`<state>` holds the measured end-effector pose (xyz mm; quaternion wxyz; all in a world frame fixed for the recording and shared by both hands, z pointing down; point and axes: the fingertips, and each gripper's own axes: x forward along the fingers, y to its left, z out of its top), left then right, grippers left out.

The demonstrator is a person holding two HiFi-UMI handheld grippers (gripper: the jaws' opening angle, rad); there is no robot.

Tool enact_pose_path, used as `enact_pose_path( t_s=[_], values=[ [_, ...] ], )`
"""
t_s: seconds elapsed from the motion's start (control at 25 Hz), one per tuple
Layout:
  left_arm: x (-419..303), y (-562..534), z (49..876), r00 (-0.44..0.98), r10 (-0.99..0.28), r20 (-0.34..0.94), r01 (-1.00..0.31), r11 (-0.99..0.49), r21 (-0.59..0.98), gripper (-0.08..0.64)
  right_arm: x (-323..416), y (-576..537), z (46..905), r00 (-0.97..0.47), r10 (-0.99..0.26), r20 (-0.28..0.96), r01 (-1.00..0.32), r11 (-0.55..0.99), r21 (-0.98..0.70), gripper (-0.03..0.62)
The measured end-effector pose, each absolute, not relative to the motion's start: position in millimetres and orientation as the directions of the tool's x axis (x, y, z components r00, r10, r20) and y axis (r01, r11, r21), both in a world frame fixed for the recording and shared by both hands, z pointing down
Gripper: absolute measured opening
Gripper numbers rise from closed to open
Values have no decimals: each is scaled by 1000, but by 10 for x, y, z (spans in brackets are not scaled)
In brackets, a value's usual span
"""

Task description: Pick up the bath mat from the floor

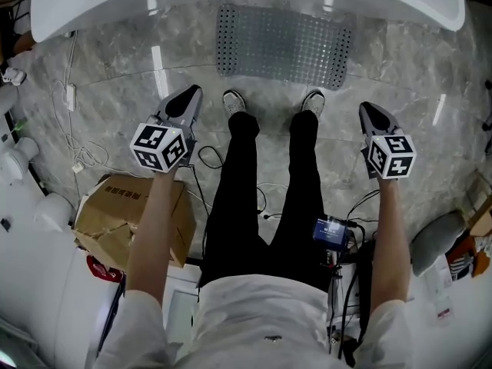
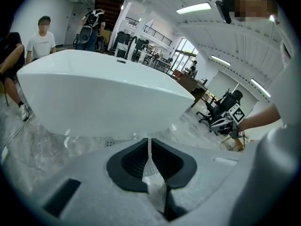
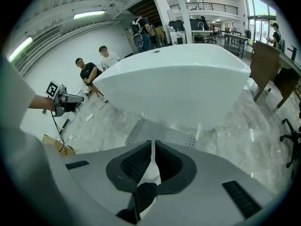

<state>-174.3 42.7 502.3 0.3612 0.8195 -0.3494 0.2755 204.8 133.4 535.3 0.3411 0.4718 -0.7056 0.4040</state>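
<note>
Flanking the person's legs point(image 1: 240, 183), left gripper point(image 1: 187, 101) and right gripper point(image 1: 373, 115) hang clenched, empty, short of the bath mat point(image 1: 284, 44), likely staged to take both ends

The floor point(image 1: 430, 75) is viewed steeply downward from head height. Both gripper views are aimed low at the nearby bathtub point(image 2: 103, 98) and bath mat point(image 1: 284, 44), shared by all three.

We're in a big open lab hall, not a home: a white freestanding bathtub point(image 3: 174, 84) and perforated bath mat point(image 1: 284, 44) sit on a marble-look floor point(image 1: 115, 91) as a mock bathroom, while cables point(image 1: 86, 154) and a cardboard box point(image 1: 131, 206) litter it, strip lights point(image 2: 194, 7) hang overhead, and desks point(image 3: 265, 60), an office chair point(image 2: 225, 102) and a mezzanine railing point(image 3: 207, 6) fill the background.
</note>
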Motion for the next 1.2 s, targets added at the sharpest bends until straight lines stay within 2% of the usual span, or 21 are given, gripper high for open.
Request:
enact_pose_path(
  t_s=[0.48,1.2],
  values=[
    [-1820,473,6116,546,-283,789,-788,-494,368,22,2283,1414,6375,-292,-297,909,-946,229,-229,9],
    [-1833,534,7557,498,-210,842,-812,-455,366,118,2575,1420,7691,-267,-246,932,-950,231,-211,12]
  ],
)
